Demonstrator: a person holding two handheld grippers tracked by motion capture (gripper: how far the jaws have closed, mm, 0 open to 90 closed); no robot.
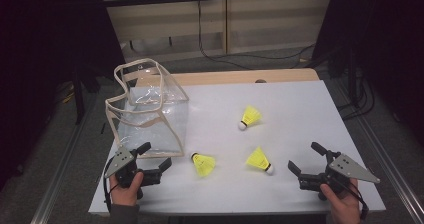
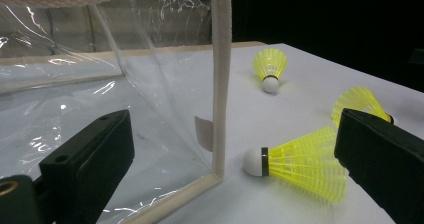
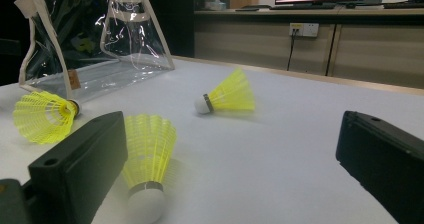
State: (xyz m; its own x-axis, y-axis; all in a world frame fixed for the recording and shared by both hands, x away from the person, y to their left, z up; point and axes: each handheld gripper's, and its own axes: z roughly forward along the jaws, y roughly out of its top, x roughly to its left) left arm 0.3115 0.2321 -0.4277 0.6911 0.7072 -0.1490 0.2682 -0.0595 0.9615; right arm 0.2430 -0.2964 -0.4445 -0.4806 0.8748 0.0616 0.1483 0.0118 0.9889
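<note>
So the clear plastic bag with cream trim (image 1: 150,109) stands right in front of the left gripper (image 1: 150,156), whose jaws are spread wide and empty. The right gripper (image 1: 306,159) is gaping too, holding nothing. Three yellow plastic shuttlecocks lie between them, the nearest one (image 1: 204,164) just right of the left gripper, and I reckon a sloppy pinch on that springy skirt squirts it away or knocks the floppy bag over.

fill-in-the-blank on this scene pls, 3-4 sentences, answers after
1. The number of yellow shuttlecocks lying on the white table is ___.
2. The clear bag stands at the table's ___ side in the high view.
3. The jaws of the left gripper and the right gripper both stand ___.
4. The shuttlecock nearest the bag has a cork tip coloured ___.

Missing words: three; left; open; white
</note>
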